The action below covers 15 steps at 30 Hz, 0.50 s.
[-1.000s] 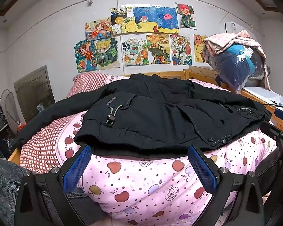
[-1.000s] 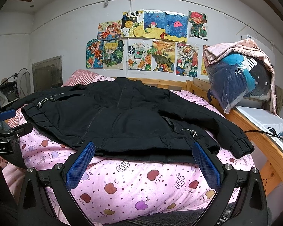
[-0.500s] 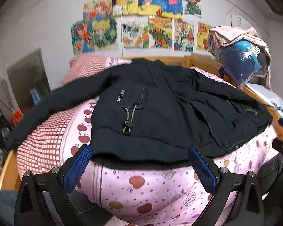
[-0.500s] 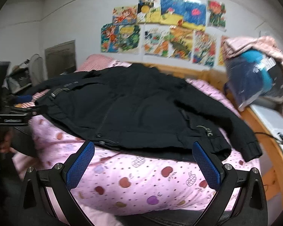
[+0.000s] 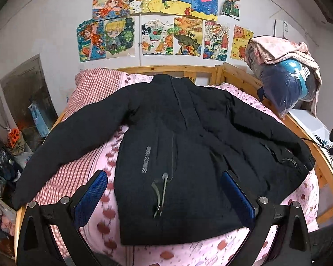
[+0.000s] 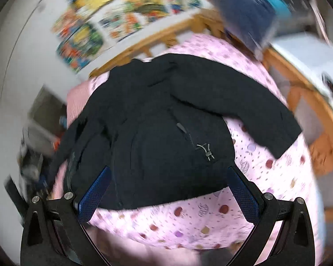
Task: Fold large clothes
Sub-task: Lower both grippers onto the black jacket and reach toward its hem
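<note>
Nearest the left wrist camera, the left gripper [image 5: 165, 196] has its blue-padded fingers [image 5: 90, 198] spread wide with nothing between them, poised above the lower hem of a black jacket [image 5: 188, 146]. The right gripper [image 6: 169, 194], seen in its own heavily blurred view, is likewise wide apart and empty, its fingers [image 6: 95, 196] hanging over the jacket's hem near a pocket with a grey drawcord toggle [image 6: 207, 151]. The jacket lies front-up and spread flat on a bed, over a pink bedsheet [image 5: 211, 250] printed with apples and small dots. Its closed front runs away from the cameras toward the collar at the far end, and a grey drawcord [image 5: 159, 196] sits on the lower front panel near the left gripper. One sleeve stretches out to the left across a red-and-white checked cover [image 5: 77, 173] and reaches the bed's edge; the other sleeve runs out toward the right side of the bed. Beyond the collar stands the wooden headboard [image 5: 177, 69], and to the right a clear plastic bag stuffed with dark and blue clothes [image 5: 284, 84] rests on the bed frame with a pink cloth draped over it. On the white wall behind hang colourful children's drawings [image 5: 166, 22].
</note>
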### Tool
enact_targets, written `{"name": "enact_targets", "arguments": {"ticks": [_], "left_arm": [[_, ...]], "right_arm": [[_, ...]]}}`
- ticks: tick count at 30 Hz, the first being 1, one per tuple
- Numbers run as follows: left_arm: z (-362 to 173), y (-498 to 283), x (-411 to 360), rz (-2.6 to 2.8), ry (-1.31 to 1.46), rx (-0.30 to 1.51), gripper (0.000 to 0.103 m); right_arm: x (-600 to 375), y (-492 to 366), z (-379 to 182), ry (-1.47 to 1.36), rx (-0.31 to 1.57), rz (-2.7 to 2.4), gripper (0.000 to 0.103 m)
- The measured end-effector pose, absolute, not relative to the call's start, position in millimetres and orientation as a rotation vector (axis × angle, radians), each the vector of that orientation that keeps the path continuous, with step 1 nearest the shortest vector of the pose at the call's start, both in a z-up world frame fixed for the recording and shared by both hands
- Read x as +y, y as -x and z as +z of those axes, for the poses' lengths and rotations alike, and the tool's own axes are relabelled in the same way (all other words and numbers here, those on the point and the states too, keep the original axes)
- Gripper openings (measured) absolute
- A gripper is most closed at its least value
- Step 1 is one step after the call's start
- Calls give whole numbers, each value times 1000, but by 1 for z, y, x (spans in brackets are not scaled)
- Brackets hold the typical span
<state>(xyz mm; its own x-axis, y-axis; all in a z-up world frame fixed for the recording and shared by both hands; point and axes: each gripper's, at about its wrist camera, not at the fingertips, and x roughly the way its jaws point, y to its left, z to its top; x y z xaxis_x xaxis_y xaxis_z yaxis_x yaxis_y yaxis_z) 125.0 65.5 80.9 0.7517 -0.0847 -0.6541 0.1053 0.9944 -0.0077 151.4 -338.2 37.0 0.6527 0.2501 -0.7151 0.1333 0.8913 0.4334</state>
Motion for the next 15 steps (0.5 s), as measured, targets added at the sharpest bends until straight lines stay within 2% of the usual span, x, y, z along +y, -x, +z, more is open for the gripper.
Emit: {"name": "enact_targets", "arguments": {"ticks": [9, 15], "left_arm": [[65, -216, 27, -176, -59, 767, 103], [42, -298, -8, -230, -53, 810, 103]], "right_arm": [[-357, -229, -59, -653, 1008, -17, 102], [-377, -260, -90, -798, 1001, -53, 102]]}}
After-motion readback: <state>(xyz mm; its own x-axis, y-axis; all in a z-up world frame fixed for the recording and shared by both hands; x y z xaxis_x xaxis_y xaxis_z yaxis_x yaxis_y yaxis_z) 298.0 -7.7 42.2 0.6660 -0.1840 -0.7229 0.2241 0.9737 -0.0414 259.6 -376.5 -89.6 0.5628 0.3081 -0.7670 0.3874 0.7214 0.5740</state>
